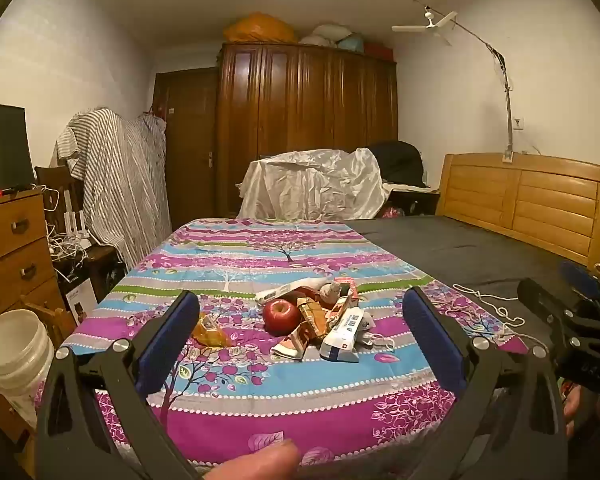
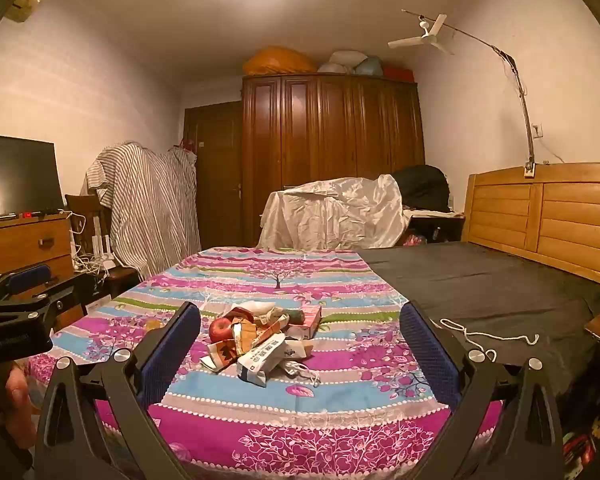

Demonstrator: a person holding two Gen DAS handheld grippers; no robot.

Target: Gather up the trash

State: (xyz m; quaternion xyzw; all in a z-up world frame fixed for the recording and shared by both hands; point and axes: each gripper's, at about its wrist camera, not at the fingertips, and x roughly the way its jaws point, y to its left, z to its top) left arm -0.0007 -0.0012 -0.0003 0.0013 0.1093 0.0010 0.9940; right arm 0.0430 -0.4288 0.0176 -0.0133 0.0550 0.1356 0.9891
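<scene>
Left of bed (image 1: 260, 360), bucket (image 1: 16, 356).

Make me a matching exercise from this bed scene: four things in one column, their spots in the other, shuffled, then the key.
Things:
1. apple
2. white cord
3. white bucket
4. yellow wrapper

Places:
A. on the dark sheet, right of the pile
B. off the bed, at its left
C. alone on the floral sheet, left of the pile
D. at the pile's left edge

Pairs: 1-D, 2-A, 3-B, 4-C

Home bedroom, wooden bed headboard (image 1: 528, 196), tall wardrobe (image 1: 306, 96), ceiling fan (image 1: 428, 26)
</scene>
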